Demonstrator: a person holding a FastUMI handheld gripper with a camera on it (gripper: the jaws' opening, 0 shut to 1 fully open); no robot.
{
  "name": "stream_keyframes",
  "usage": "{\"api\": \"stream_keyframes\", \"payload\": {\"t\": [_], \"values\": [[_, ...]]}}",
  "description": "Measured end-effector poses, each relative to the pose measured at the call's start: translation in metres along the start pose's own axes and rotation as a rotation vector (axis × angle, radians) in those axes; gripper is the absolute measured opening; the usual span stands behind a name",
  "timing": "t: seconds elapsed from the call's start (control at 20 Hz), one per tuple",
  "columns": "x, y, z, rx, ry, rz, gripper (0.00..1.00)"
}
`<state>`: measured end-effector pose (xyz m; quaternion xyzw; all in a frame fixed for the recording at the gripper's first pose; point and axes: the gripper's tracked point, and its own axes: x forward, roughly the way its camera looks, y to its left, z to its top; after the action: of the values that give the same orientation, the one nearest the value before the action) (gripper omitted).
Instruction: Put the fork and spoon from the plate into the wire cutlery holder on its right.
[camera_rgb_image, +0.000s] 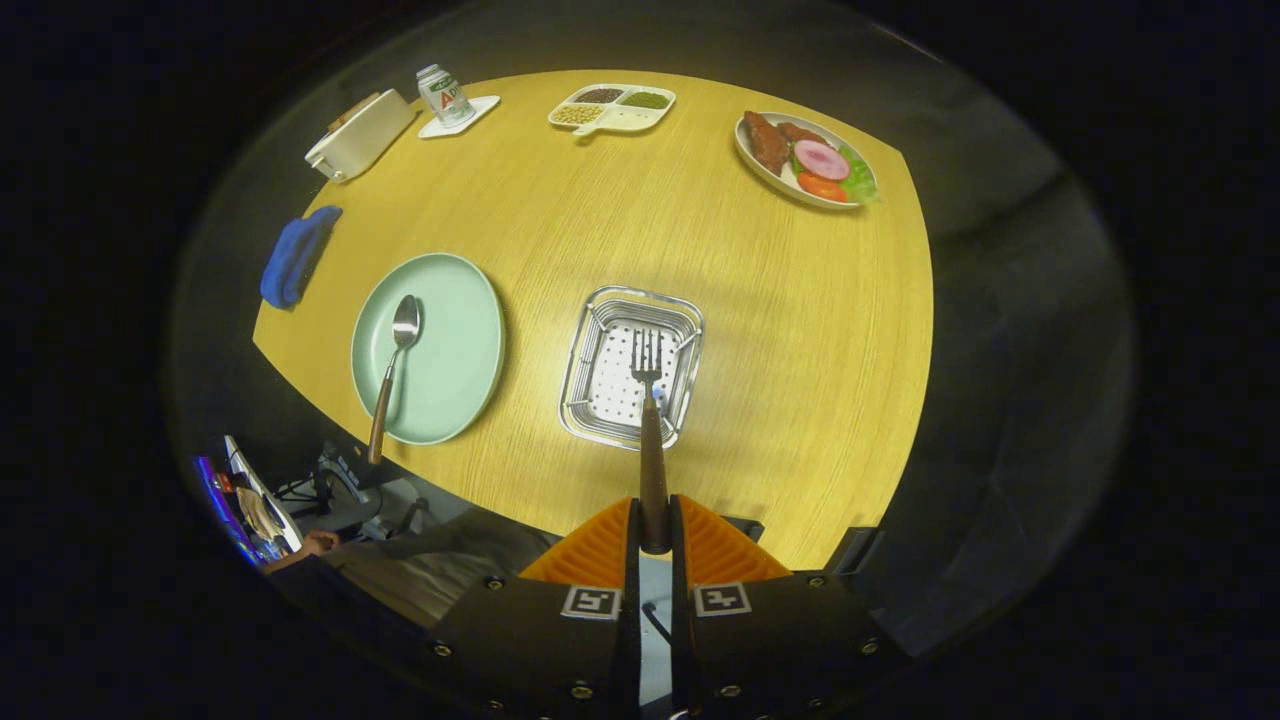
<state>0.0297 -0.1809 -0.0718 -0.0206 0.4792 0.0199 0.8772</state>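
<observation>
Gripper clamped on fork, tines above wire holder; spoon on plate.

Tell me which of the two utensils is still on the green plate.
The spoon, lying on the green plate. The fork is clamped in the gripper jaws, tines over the wire cutlery holder.

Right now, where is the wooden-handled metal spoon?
The wooden-handled metal spoon lies on the pale green round plate, left of the wire cutlery holder, while the gripper holds the fork over it.
</observation>
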Motion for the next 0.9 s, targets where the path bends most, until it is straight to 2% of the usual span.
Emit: {"api": "stream_keyframes", "payload": {"t": [0.1, 0.2, 0.25, 0.4, 0.55, 0.7, 0.85, 0.9], "values": [[-0.009, -0.001, 0.005, 0.05, -0.044, 0.017, 0.15], [-0.02, -0.008, 0.009, 0.069, -0.101, 0.004, 0.35], [-0.026, -0.011, 0.008, 0.073, -0.121, -0.014, 0.38], [-0.044, -0.005, 0.004, 0.06, -0.191, -0.049, 0.38], [-0.055, 0.026, -0.001, 0.067, -0.246, -0.02, 0.38], [-0.054, 0.053, -0.005, 0.008, -0.307, -0.041, 0.38], [-0.045, 0.094, -0.009, -0.01, -0.368, -0.015, 0.38], [-0.037, 0.113, -0.011, -0.035, -0.386, 0.008, 0.44]]}}
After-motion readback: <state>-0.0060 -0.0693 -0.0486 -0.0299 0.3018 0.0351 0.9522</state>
